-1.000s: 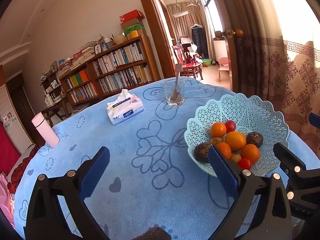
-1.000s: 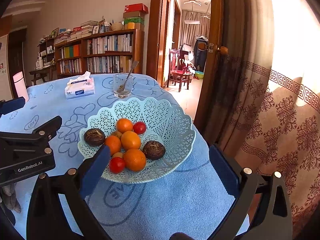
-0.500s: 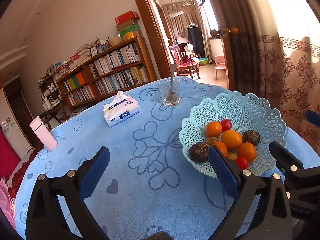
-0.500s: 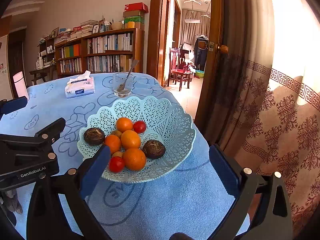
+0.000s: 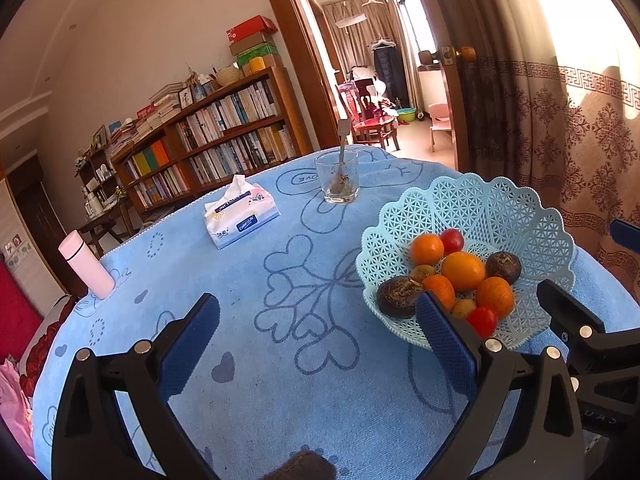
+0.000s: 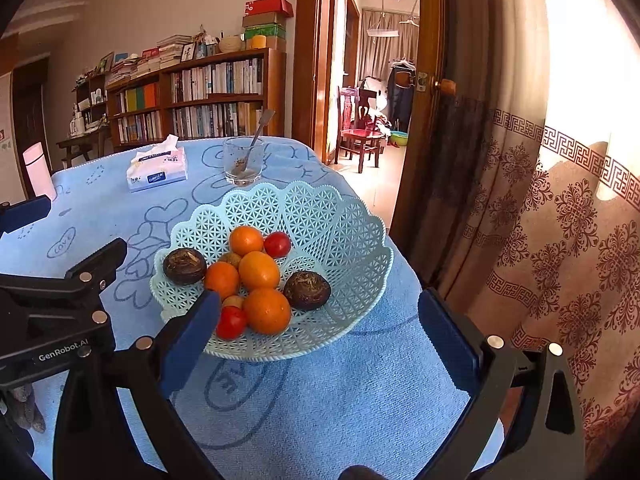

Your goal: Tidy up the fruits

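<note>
A pale blue lattice basket (image 5: 496, 208) (image 6: 320, 208) stands on the blue tablecloth near the table's right edge. It holds several oranges (image 5: 463, 270) (image 6: 259, 270), two red tomatoes (image 5: 452, 240) (image 6: 277, 244), two dark brown round fruits (image 5: 398, 297) (image 6: 185, 266) and small tan fruits. My left gripper (image 5: 316, 340) is open and empty, to the left of the basket. My right gripper (image 6: 320, 336) is open and empty, just in front of the basket.
A glass with a spoon (image 5: 341, 182) (image 6: 244, 162), a tissue pack (image 5: 240, 216) (image 6: 157, 170) and a pink bottle (image 5: 86, 264) stand on the table (image 5: 280, 380). A curtain (image 6: 560, 220) and doorway lie to the right, past the table edge.
Both grippers have pulled back slightly from the basket. Both stay open. The fruits have not moved.
</note>
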Available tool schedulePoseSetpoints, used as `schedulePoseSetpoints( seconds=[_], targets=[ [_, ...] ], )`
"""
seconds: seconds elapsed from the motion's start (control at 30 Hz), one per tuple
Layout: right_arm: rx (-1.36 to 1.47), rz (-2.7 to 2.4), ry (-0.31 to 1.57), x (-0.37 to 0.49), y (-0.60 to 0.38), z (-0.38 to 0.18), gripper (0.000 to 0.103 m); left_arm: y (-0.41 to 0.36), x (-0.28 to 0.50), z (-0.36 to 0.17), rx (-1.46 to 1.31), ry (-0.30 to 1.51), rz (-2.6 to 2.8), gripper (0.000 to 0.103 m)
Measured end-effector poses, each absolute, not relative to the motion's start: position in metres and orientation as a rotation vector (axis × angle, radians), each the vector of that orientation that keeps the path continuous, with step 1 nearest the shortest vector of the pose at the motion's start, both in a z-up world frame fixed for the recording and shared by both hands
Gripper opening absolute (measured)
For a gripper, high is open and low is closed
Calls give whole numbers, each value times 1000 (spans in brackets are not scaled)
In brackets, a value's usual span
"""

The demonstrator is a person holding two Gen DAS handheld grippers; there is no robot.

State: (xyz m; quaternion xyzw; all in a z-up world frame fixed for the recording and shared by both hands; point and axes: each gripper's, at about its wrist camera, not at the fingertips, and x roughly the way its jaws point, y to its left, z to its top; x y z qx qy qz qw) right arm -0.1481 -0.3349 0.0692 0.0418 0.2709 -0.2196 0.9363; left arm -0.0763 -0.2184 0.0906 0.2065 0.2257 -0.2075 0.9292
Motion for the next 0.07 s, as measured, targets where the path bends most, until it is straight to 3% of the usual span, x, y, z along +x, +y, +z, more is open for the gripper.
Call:
schedulePoseSetpoints(
  seconds=[0.07],
  targets=[
    [92,-447,559,-148,-336,69,100,-217,-75,90,418,467,-423,98]
  ],
)
